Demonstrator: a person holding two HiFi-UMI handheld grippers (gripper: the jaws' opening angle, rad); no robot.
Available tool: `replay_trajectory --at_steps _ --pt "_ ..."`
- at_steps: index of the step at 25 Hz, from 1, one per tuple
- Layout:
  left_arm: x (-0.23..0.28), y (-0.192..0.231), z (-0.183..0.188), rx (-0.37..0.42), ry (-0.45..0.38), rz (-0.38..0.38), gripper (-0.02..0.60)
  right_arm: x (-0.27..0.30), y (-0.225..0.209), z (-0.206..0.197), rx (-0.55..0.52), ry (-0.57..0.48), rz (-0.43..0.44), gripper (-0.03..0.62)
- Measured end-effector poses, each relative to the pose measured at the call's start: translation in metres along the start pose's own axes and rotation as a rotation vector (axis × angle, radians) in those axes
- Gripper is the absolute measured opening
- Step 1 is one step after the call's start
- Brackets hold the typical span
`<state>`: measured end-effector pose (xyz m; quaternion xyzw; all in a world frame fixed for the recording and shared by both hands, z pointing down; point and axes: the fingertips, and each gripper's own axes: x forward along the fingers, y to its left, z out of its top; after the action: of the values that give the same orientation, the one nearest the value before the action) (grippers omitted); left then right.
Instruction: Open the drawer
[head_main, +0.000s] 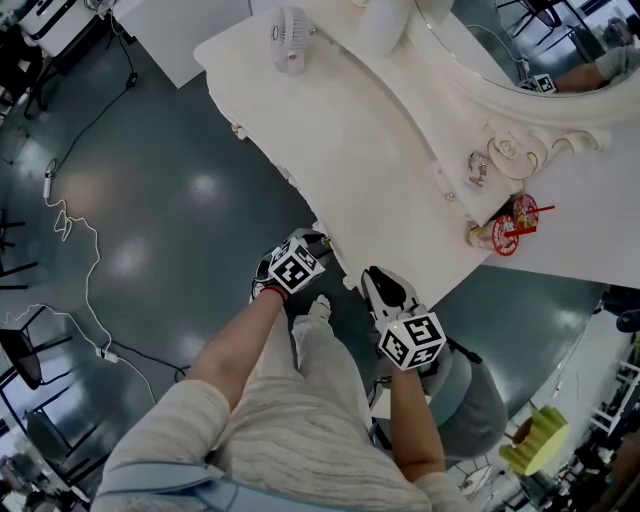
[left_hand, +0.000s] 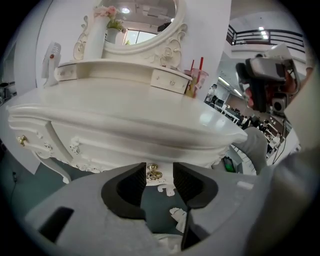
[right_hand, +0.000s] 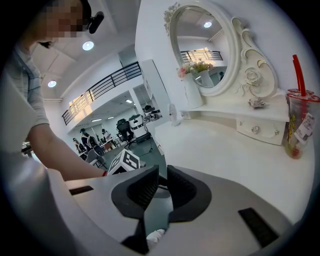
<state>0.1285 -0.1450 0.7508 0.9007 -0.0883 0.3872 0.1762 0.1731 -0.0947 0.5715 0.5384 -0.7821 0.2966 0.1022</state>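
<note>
In the head view, the person stands at the near edge of a white dressing table (head_main: 350, 140). The left gripper (head_main: 308, 240) points at the table's front edge. The right gripper (head_main: 374, 276) is just beside it on the right. The drawer is under the table top, so this view does not show it.

In the left gripper view, the drawer front (left_hand: 130, 145) sits right under the table top, in the middle. It has a little gold knob (left_hand: 153, 174). The fingers (left_hand: 131, 182) of the left gripper are open. The knob shows in the gap between them, and the fingers do not squeeze it yet. I cannot tell if the knob is already inside the gap or a bit farther off.

The knob looks like the only good place to hold. It is small, hard and shiny, so I think it could slip out. A firm squeeze right on its middle looks best. The drawer is stiff wood and may be a bit heavy or stick, so a slow, straight pull toward the person should work.

In the right gripper view, the right gripper (right_hand: 162, 175) sits above the near left part of the table top, with a cup (right_hand: 299, 122) far to the right. Its fingers (right_hand: 145, 187) are almost together, with only a thin gap, and they hold nothing.
</note>
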Motion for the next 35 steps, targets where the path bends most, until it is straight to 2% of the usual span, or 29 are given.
replay_trajectory --at_steps 12,16,25,35 --pt "0.022 0.008 -0.018 0.041 0.129 0.025 0.169 0.002 -0.007 0.001 0.012 0.004 0.002 0.014" --pt "0.023 0.012 -0.018 0.027 0.126 0.03 0.146 0.002 -0.007 0.004 0.014 0.003 0.0 0.014" --pt "0.02 0.01 -0.023 -0.016 0.123 0.023 0.141 0.002 -0.009 0.006 0.01 0.005 -0.005 0.012" --pt "-0.008 0.005 -0.059 -0.046 0.143 0.04 0.141 0.01 0.005 0.011 0.003 -0.003 0.017 0.012"
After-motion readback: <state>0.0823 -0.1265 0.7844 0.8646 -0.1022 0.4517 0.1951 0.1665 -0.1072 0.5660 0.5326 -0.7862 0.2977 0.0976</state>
